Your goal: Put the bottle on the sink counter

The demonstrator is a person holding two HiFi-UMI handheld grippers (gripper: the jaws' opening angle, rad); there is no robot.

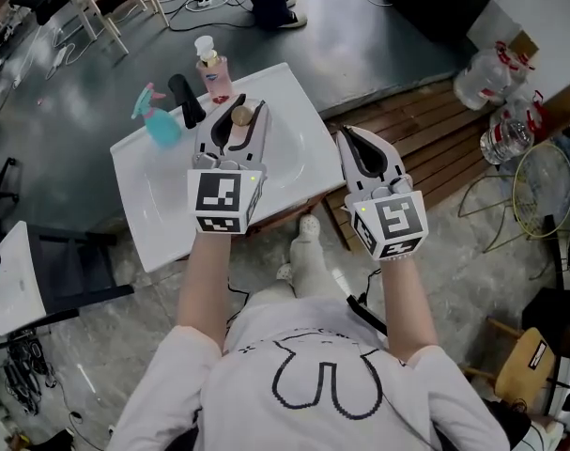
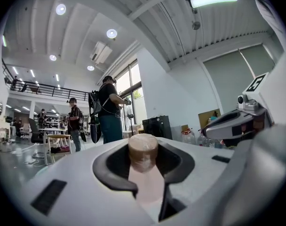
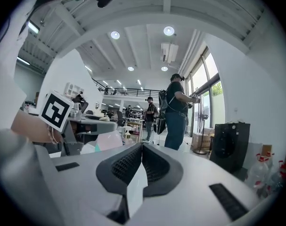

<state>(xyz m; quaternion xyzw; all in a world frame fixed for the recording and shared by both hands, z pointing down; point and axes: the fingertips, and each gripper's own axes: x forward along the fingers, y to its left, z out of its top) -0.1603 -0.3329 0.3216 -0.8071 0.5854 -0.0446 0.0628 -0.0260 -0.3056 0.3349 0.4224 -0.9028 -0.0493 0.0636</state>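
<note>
The job is about half done, as I judge it: I have the bottle (image 2: 143, 158) in my left gripper (image 1: 236, 111), but it is not yet down on anything. The fingers (image 2: 110, 166) pinch its pale pink body just below the brown round cap, and it stands roughly upright between them. From the head view it hangs over the basin of the white sink (image 1: 151, 216), touching nothing there as far as I can see. My right gripper (image 3: 142, 149) carries nothing; its fingers are pressed together, and it sits to the right of the sink, off its edge. The far strip of the tabletop (image 1: 266, 75) is already partly taken: a blue spray bottle (image 1: 158, 120) at the far left, the black tap (image 1: 186, 100) beside it, and a pink pump bottle (image 1: 212, 69) just right of that. What is left, I think, is to carry the bottle to a bare part of the tabletop, perhaps the far right corner or the near left side, lower it until its base rests flat, then spread the left fingers and draw away without tipping it.
</note>
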